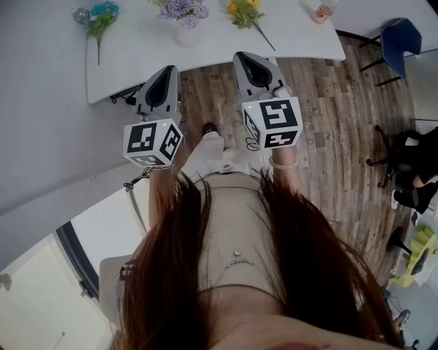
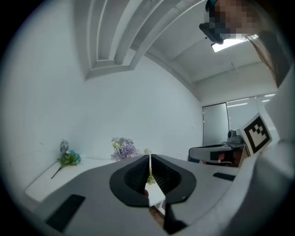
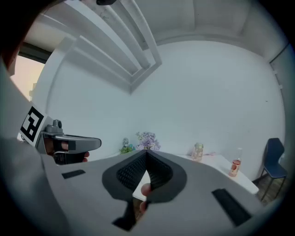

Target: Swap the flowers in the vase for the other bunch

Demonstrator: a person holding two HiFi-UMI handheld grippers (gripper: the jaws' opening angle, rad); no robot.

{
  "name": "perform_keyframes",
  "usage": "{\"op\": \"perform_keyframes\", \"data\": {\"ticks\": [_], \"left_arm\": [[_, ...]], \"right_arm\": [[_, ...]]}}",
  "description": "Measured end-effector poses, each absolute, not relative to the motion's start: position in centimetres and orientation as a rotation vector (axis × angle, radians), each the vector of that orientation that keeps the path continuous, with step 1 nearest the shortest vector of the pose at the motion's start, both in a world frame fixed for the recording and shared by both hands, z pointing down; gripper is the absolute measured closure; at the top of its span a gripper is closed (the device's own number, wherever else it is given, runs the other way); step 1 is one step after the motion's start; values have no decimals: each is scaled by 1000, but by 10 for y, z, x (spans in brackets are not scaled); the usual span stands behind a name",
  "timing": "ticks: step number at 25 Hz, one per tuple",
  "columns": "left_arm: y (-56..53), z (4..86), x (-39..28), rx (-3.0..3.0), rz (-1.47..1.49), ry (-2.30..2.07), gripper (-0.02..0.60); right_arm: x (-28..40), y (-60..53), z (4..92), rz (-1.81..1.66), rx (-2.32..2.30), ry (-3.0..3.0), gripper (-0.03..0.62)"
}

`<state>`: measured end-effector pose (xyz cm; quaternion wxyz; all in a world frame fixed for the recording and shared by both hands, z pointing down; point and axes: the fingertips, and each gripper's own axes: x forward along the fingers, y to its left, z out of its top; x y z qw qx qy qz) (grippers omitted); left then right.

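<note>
Flowers (image 1: 181, 9) upright in vase (image 1: 189, 34), yellow bunch (image 1: 243, 12) flat, stem (image 1: 264, 37) pointing near-right

**Matt plastic, smooth white tabletop, grained wood floor**

The left gripper (image 2: 150, 161) and right gripper (image 3: 146, 154) have smooth, matt grey plastic shells. Their pads (image 2: 138, 174) are black, finely ribbed and look like rubber. Each marker cube (image 1: 152, 142) is flat white with matt black printed squares. The table (image 1: 205, 51) has a smooth white top with a faint sheen, and the vase (image 1: 189, 34) on it looks smooth and white. The floor (image 1: 342, 137) is grey-brown wood plank with visible grain. The chair (image 1: 401, 39) has a smooth blue plastic seat on thin black legs that look like metal. The person's top (image 1: 233, 225) is soft beige cloth. A jar (image 3: 198, 151) and a bottle (image 3: 236, 167) look clear and glossy.
</note>
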<state>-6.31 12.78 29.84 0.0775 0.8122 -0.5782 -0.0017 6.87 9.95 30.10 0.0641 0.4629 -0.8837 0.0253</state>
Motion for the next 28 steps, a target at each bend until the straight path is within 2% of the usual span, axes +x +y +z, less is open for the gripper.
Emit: {"op": "perform_keyframes", "data": {"ticks": [18, 28], "left_arm": [[42, 309, -102, 2497, -14, -1602, 566], [12, 320, -115, 2551, -23, -1478, 489]], "right_arm": [[36, 18, 299, 98, 1447, -2682, 568], [25, -15, 290, 117, 1508, -2674, 566]]}}
